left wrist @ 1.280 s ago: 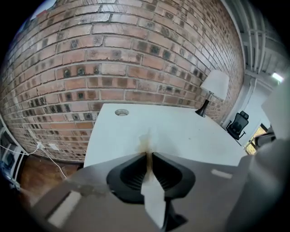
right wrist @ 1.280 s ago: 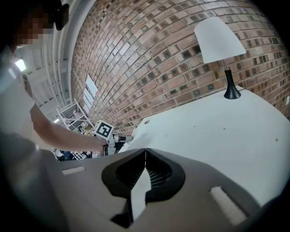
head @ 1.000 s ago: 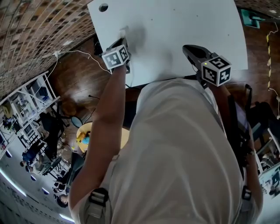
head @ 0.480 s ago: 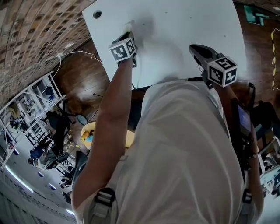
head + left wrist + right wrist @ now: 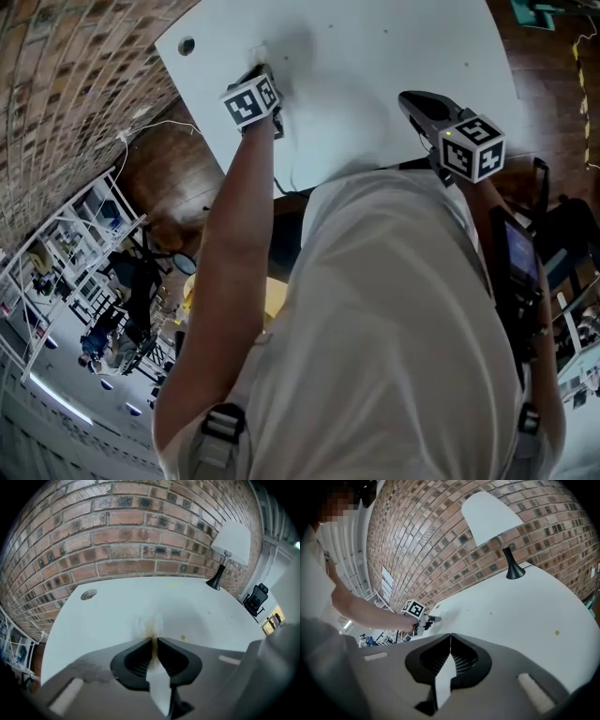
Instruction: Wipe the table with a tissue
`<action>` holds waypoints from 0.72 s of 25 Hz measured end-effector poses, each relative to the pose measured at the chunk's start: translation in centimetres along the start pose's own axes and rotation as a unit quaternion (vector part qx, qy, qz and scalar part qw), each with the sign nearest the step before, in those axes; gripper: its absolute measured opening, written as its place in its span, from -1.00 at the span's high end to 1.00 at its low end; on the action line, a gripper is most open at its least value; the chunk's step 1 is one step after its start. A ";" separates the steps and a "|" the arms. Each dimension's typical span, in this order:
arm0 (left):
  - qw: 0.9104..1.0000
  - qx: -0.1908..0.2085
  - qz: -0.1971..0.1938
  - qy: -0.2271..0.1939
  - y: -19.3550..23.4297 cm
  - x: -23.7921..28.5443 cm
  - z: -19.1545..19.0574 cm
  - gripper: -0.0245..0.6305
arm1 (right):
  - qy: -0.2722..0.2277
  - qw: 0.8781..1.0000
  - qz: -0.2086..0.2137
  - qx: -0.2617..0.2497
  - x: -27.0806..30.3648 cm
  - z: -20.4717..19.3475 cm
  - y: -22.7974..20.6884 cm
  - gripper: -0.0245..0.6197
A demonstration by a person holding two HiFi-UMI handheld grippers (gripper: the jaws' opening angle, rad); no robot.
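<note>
My left gripper [image 5: 260, 73] [image 5: 154, 641] is shut on a white tissue [image 5: 151, 624] and presses it down on the white table [image 5: 375, 47] [image 5: 112, 616]. The tissue's tip [image 5: 258, 54] carries a brown stain at the jaws. These jaws have just been closing a little further on the tissue. My right gripper [image 5: 415, 101] [image 5: 450, 637] hovers over the table's near edge at the right, shut, with nothing between its jaws. In the right gripper view the left gripper [image 5: 429, 619] shows at the table's far left edge.
A white-shaded lamp [image 5: 228, 545] [image 5: 493, 515] on a black stem stands at the table's back by the brick wall [image 5: 122, 531]. A round cable hole [image 5: 186, 45] [image 5: 88, 594] lies near the left corner. A small yellow speck [image 5: 183, 638] lies right of the tissue.
The left gripper has slid the tissue farther across the table, away from the near edge and the cable hole. The right gripper has also moved a little farther over the table.
</note>
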State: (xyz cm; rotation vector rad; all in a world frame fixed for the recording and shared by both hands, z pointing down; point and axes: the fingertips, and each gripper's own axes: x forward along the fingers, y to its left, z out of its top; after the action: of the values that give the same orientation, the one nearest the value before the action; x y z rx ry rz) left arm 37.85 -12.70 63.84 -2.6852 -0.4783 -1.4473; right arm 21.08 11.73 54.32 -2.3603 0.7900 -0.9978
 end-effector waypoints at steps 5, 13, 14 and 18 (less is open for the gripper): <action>0.998 0.054 0.006 0.015 -1.9 0.3 0.0 0.78 | 0.002 1.000 0.005 0.000 0.1 -0.1 -0.1 0.90; 0.993 0.107 0.024 0.036 -4.5 1.1 -1.2 0.79 | -0.001 1.000 0.010 -0.001 -0.4 0.0 0.0 0.90; 0.993 0.110 0.023 0.042 -4.7 1.2 -1.5 0.79 | -0.001 1.000 0.009 -0.001 -0.6 0.0 -0.1 0.90; 0.989 0.128 0.041 0.060 -4.9 0.7 -2.0 0.79 | -0.004 1.000 0.008 -0.001 -0.9 0.1 -0.4 0.90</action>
State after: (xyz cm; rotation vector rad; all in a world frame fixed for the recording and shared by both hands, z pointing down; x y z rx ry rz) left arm 35.18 -8.26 65.05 -2.3763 -0.5000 -1.4076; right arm 20.74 12.64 54.00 -2.3539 0.8052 -0.9798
